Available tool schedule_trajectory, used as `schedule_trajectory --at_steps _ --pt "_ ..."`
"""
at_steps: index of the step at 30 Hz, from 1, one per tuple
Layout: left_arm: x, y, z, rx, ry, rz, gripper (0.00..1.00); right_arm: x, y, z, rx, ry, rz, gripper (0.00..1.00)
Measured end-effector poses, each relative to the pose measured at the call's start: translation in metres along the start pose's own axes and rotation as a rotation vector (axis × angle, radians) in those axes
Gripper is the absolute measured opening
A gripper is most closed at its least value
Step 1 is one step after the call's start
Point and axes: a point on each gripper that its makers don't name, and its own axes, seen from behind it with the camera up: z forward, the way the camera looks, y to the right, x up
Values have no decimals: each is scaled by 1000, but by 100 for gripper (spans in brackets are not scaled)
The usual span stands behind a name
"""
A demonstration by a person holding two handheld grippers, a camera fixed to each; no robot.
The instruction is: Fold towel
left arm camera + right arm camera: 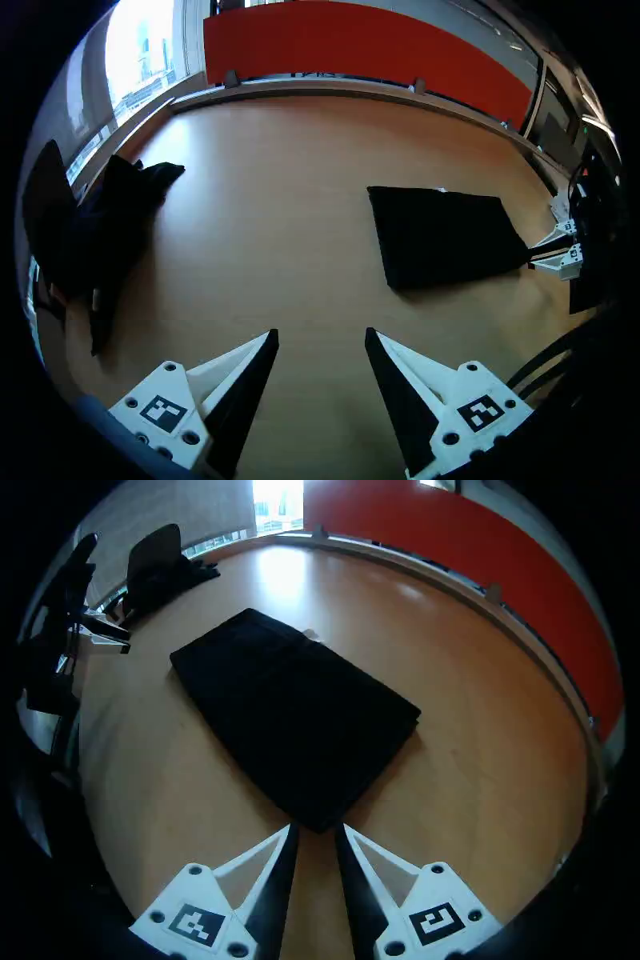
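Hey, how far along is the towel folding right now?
Looks done: the black cloth towel lies as a flat folded rectangle on the wooden table. In hand: right gripper open at its near corner; left gripper open, apart. Left: maybe one more fold.

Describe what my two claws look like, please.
Both look alike. The left claw and the right claw each have two pointed, wedge-shaped fingers, with white plastic bodies and black inner faces. Each finger's base carries a square black-and-white marker with small screw holes around it.
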Motion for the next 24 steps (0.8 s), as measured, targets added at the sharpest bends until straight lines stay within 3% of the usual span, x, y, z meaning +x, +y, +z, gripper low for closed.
schedule_trajectory --at_steps 18,24 --pt "-3 -1 2 0 -9 -1 79 1 2 1 -2 8 12 6" --pt "-2 -1 2 0 -10 2 79 3 3 0 -4 14 3 5"
